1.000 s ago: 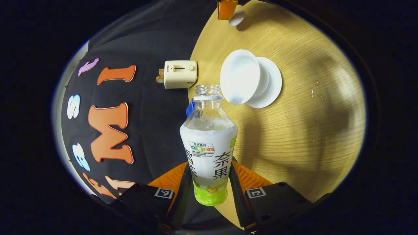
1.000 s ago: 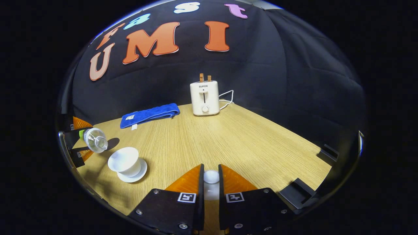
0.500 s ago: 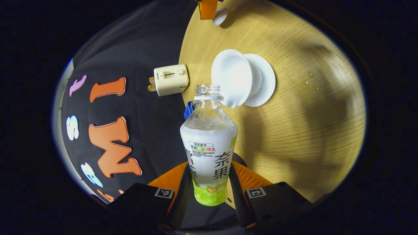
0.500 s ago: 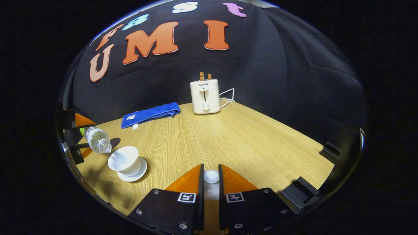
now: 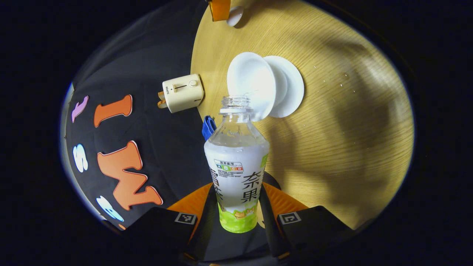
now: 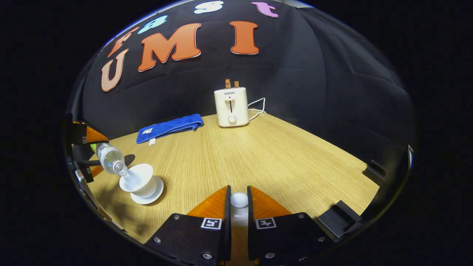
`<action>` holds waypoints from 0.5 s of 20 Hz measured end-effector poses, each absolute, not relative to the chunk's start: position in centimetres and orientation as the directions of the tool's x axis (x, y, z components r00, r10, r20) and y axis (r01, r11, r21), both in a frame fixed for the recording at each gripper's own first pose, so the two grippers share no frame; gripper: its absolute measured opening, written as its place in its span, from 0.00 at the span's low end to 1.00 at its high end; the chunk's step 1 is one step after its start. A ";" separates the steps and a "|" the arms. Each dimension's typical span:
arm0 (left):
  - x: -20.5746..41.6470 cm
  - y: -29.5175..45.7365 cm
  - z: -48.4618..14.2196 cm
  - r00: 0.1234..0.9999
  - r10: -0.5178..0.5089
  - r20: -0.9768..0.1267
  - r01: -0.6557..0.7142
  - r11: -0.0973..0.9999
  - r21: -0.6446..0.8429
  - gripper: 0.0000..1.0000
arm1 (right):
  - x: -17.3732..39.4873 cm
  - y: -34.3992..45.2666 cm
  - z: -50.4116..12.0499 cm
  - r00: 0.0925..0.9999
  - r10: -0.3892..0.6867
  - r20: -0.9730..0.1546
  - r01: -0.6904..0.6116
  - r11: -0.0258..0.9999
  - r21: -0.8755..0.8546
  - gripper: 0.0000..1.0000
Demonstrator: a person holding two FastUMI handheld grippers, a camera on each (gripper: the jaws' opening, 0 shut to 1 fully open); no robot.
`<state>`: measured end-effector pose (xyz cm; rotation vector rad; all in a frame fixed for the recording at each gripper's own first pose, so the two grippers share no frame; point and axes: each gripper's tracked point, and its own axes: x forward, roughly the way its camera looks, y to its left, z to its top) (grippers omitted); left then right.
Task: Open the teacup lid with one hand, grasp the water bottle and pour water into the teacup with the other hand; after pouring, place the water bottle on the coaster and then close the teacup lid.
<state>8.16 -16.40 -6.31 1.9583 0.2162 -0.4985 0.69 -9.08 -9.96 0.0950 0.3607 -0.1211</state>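
Wooden table (image 6: 258, 155) carries the teacup (image 6: 138, 180) at 8 o'clock in the right gripper view. Left gripper (image 5: 238, 201) is clamped on the water bottle (image 5: 236, 166), low on the label: thin, slippery plastic, likely squashy, tipped over the cup. Right gripper (image 6: 239, 207) pinches the teacup lid (image 6: 239, 200) by its knob: small, fragile.
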 end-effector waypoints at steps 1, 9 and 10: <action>8.1 -16.4 -6.2 0.896 -0.070 -0.439 0.369 -0.432 0.823 0.66 | 0.8 -9.1 -10.0 0.928 -0.101 -0.359 0.135 0.988 0.072 0.18; 8.5 -17.1 -5.2 0.898 -0.071 -0.434 0.349 -0.484 0.802 0.68 | 1.0 -9.0 -10.0 0.927 -0.094 -0.362 0.130 0.989 0.075 0.18; 8.5 -17.2 -5.2 0.899 -0.072 -0.433 0.345 -0.492 0.799 0.64 | 1.1 -9.1 -10.0 0.927 -0.096 -0.362 0.131 0.989 0.074 0.19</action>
